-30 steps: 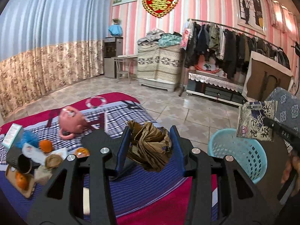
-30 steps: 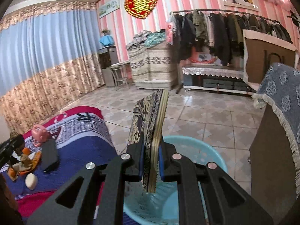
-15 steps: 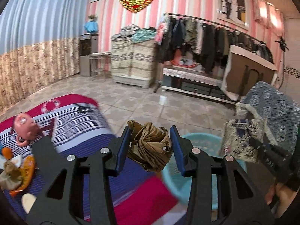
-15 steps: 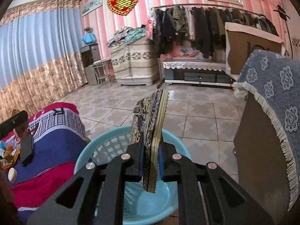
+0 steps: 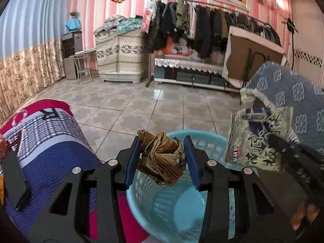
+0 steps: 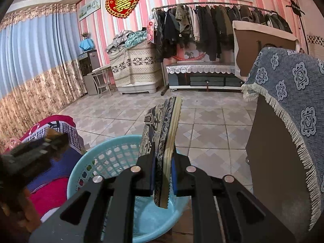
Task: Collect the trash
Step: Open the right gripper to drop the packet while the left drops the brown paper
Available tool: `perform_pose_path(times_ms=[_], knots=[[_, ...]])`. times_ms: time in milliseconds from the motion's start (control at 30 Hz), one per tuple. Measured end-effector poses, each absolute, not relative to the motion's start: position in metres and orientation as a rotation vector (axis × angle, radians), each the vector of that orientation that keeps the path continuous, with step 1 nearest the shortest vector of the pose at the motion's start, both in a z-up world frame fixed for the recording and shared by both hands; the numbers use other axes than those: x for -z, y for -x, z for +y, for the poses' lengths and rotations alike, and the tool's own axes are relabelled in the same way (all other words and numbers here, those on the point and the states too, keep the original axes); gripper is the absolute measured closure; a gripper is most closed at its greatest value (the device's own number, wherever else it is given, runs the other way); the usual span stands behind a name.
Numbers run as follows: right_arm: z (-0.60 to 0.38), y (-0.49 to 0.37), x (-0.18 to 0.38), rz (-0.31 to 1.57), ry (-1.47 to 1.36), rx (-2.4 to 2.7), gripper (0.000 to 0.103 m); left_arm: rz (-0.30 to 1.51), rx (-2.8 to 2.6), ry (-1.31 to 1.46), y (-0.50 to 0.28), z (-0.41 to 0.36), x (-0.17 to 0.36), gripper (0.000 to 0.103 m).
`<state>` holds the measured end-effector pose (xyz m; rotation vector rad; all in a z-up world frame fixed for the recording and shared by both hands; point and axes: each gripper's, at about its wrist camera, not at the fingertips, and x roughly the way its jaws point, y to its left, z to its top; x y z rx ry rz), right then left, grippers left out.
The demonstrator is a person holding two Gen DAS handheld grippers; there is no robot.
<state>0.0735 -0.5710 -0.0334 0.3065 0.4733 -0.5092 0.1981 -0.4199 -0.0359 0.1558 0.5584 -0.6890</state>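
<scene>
between left gripper (image 5: 162, 158) pads, crumpled brown wrapper (image 5: 162, 160)

1. One light blue basket (image 5: 204, 141).
2. One crumpled brown bag (image 5: 162, 160).
3. One flat patterned packet (image 6: 160, 133).
4. Two grippers: left (image 5: 162, 158), right (image 6: 163, 176).
5. One striped bedspread (image 5: 50, 141).
6. One heart-shaped wall ornament (image 6: 122, 1).

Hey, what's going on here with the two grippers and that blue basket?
A person is collecting trash with a gripper in each hand. The left gripper is shut on a crumpled brown bag, held over the blue basket. The right gripper pinches a flat patterned packet edge-on, also above the basket. Neither piece has been dropped in yet. A striped bedspread lies beside the basket.
</scene>
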Motion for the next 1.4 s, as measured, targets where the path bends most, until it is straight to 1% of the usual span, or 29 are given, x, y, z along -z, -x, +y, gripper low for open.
perform_pose_path(times_ms=[267,367,400,433,500,533,667,767,900,967,1000,1033,1100,1167,1233,1300,1367,1400], knots=[[-0.571,-0.088,0.053,0.536,-0.338,0.487,0.09,0.618,0.674,-0.23,-0.225,-0.452,0.07,0.06],[-0.567,-0.092,0.06,0.555,-0.345,0.487,0.09,0.65,0.661,-0.241,-0.229,-0.452,0.079,0.056],[-0.566,-0.094,0.061,0.562,-0.341,0.487,0.09,0.654,0.659,-0.236,-0.23,-0.45,0.078,0.05],[-0.565,-0.096,0.062,0.565,-0.338,0.486,0.09,0.652,0.658,-0.227,-0.231,-0.448,0.077,0.04],[-0.563,-0.098,0.062,0.573,-0.333,0.488,0.09,0.641,0.649,-0.214,-0.231,-0.44,0.074,0.029],[-0.564,-0.098,0.062,0.574,-0.334,0.488,0.09,0.635,0.644,-0.211,-0.231,-0.437,0.072,0.026],[-0.56,-0.1,0.063,0.588,-0.332,0.497,0.09,0.597,0.587,-0.23,-0.227,-0.421,0.065,0.018],[-0.558,-0.102,0.064,0.598,-0.334,0.502,0.09,0.586,0.566,-0.21,-0.228,-0.405,0.06,0.016],[-0.553,-0.106,0.065,0.604,-0.325,0.502,0.09,0.554,0.529,-0.18,-0.229,-0.389,0.048,0.01],[-0.551,-0.107,0.066,0.605,-0.33,0.495,0.089,0.555,0.527,-0.158,-0.231,-0.384,0.044,0.01],[-0.55,-0.109,0.067,0.609,-0.327,0.488,0.083,0.557,0.527,-0.153,-0.232,-0.382,0.044,0.01],[-0.549,-0.11,0.067,0.612,-0.321,0.488,0.064,0.559,0.524,-0.153,-0.233,-0.381,0.044,0.01],[-0.546,-0.11,0.066,0.603,-0.308,0.497,0.04,0.565,0.515,-0.16,-0.235,-0.382,0.044,0.01],[-0.547,-0.11,0.065,0.592,-0.308,0.501,0.038,0.572,0.512,-0.16,-0.236,-0.381,0.043,0.01],[-0.548,-0.109,0.064,0.587,-0.31,0.503,0.026,0.57,0.516,-0.148,-0.236,-0.376,0.04,0.01],[-0.549,-0.107,0.062,0.573,-0.308,0.51,0.021,0.563,0.516,-0.139,-0.235,-0.37,0.037,0.01],[-0.547,-0.104,0.059,0.564,-0.297,0.522,0.018,0.553,0.511,-0.134,-0.232,-0.363,0.032,0.009],[-0.546,-0.103,0.057,0.557,-0.292,0.526,0.015,0.546,0.505,-0.133,-0.23,-0.36,0.029,0.008]])
